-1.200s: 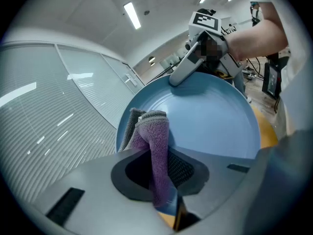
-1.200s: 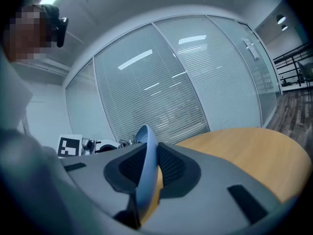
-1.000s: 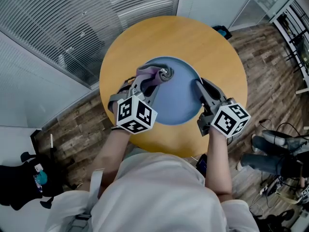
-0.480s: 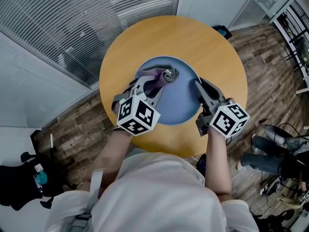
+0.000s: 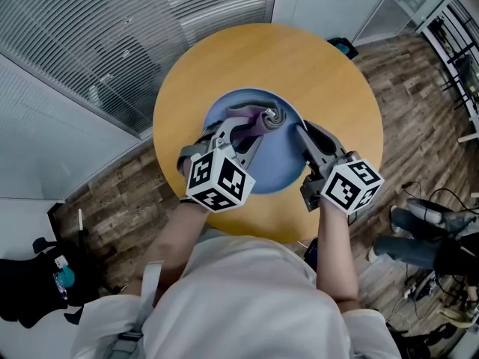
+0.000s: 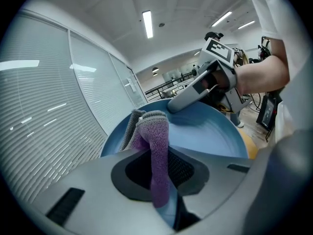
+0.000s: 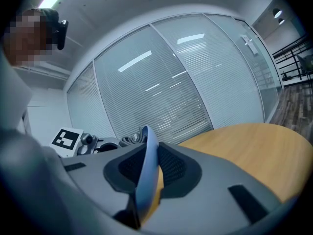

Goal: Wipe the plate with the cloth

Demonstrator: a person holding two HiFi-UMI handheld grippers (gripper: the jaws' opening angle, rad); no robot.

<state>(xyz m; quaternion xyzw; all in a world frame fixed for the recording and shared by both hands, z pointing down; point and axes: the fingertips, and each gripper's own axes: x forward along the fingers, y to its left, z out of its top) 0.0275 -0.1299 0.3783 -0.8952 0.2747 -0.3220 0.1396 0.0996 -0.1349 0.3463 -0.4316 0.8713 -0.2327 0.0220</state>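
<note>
Purple looped cloth (image 6: 152, 136) in left gripper (image 5: 241, 132) touches round blue plate (image 5: 281, 159).

Blue plate (image 5: 273, 159), purple-grey cloth (image 5: 258, 120), yellow-orange table (image 5: 329, 81)

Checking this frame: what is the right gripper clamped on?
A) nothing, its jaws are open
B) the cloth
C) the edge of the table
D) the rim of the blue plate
D: the right gripper view shows the right gripper shut on the blue plate, whose rim stands edge-on between its jaws. The head view puts this gripper at the plate's right edge, while the cloth is in the left gripper.
</note>
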